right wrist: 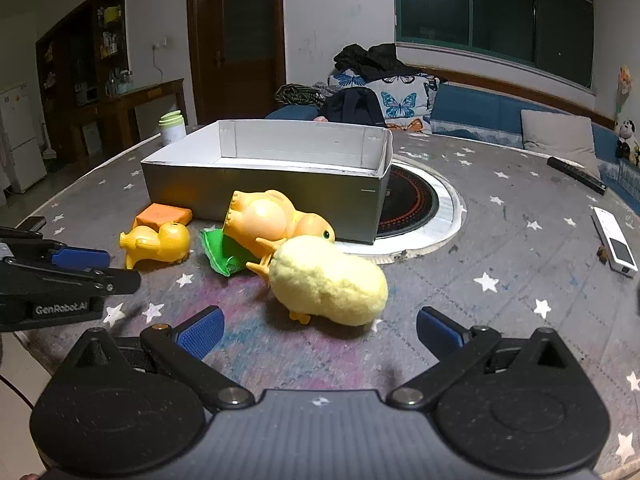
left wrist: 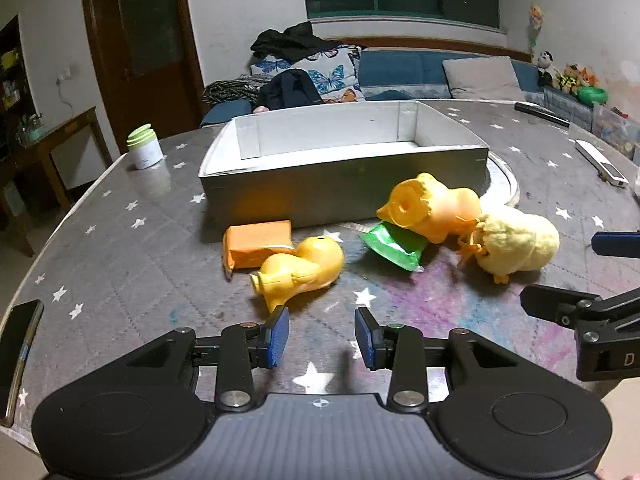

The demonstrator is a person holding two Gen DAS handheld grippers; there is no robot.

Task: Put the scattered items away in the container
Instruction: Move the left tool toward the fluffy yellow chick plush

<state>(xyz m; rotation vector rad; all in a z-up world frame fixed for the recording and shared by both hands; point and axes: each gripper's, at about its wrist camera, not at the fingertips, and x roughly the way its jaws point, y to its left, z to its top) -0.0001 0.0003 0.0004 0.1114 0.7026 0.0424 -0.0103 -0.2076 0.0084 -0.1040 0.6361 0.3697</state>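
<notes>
Your left tongs (left wrist: 321, 334) hang spread and empty just short of the small yellow duck (left wrist: 300, 270), which lies on its side on the tabletop (left wrist: 120, 248). Your right tongs (right wrist: 320, 330) are spread wider, also empty, with the fluffy chick (right wrist: 328, 280) lying just ahead between their tips. The box (left wrist: 344, 172) stands empty behind the pile.

Judging from that, the grab comes next. Take the chick across its plump middle; it looks soft, so close until the plush gives but does not slip out. Its legs touch the big orange duck (right wrist: 276, 220), which rests partly on the green packet (right wrist: 222, 254), so lift straight up to avoid dragging them. On the left, turn the tongs to span the small duck's narrow body; its smooth plastic will likely skid if you pinch the rounded head. The orange packet (left wrist: 256, 246) lies touching it, against the box wall.

The only readable writing is "GenRobot.AI" on the left tool's body in the right view, and a lone "D" on the right tool in the left view.
</notes>
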